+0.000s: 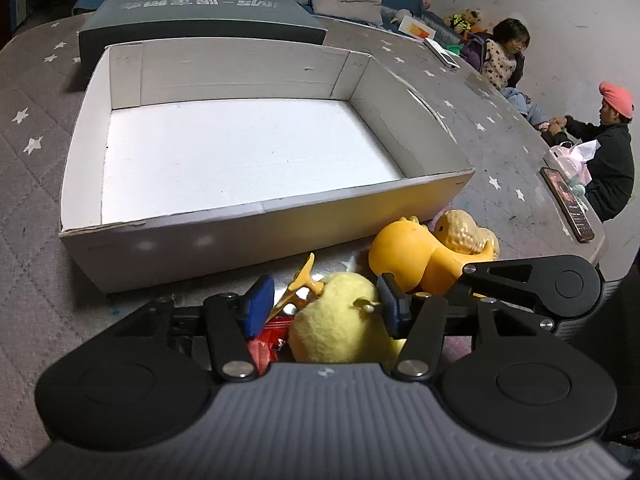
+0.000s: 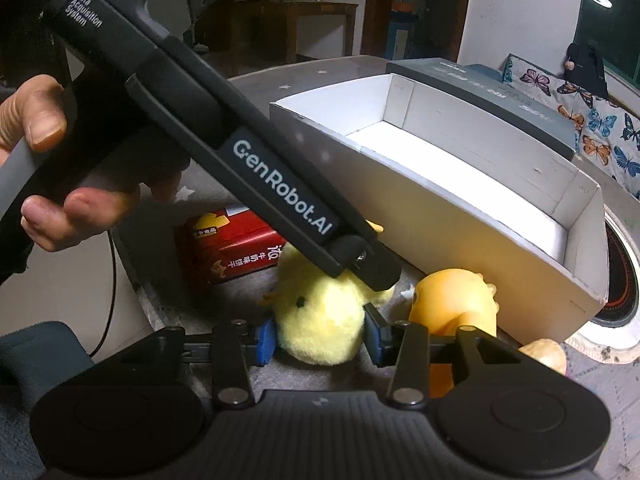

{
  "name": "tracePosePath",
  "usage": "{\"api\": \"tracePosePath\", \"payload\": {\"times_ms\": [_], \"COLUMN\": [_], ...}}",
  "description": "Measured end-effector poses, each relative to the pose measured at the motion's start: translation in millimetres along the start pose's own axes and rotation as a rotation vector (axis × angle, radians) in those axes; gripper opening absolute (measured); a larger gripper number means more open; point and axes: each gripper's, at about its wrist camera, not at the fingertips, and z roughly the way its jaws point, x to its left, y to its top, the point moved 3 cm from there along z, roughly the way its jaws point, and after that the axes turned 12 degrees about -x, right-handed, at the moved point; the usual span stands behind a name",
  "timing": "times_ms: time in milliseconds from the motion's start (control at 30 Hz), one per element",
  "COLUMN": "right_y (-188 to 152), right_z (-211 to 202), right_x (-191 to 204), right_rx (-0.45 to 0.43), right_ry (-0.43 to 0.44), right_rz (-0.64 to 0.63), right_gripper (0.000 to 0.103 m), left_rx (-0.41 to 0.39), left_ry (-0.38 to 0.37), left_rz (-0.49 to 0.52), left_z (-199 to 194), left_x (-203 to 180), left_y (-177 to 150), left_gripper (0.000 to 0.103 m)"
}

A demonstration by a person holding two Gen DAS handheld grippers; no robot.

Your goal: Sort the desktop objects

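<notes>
Yellow plush chick low at centre of both views, on grey starred cloth just in front of white box. Left gripper open around chick, right pad touching plush, left pad clear of it, over red packet and orange clip. Right gripper with blue pads against both flanks of chick; firm squeeze or mere contact impossible to tell. Orange duck just right of chick, knobbly yellow toy touching it behind. Hand at left of right view, wrapped round left gripper's handle. Phone at right table edge, dark lid behind box.
</notes>
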Motion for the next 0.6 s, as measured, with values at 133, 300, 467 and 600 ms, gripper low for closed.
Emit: {"api": "tracePosePath", "payload": {"times_ms": [133, 300, 467, 600], "right_y": [4, 20, 43, 63], "right_z": [-6, -24, -41, -39], "right_x": [1, -2, -13, -32], "right_rx": [-0.011, -0.049, -0.097, -0.134], "right_ry": [0.014, 0.020, 0.004, -0.042], "right_rz": [-0.008, -0.036, -0.071, -0.101], "right_gripper": [0.042, 0.042, 0.042, 0.042], "left_rx": [-0.024, -0.083, -0.157, -0.203], "left_ry": [-0.003, -0.009, -0.012, -0.012], "left_rz": [-0.007, 0.010, 0.043, 0.059], "left_z": [-12, -35, -48, -38], "left_x": [-3, -17, -30, -32], "left_y": [3, 17, 44, 72], "left_gripper": [0.052, 0.052, 0.052, 0.052]}}
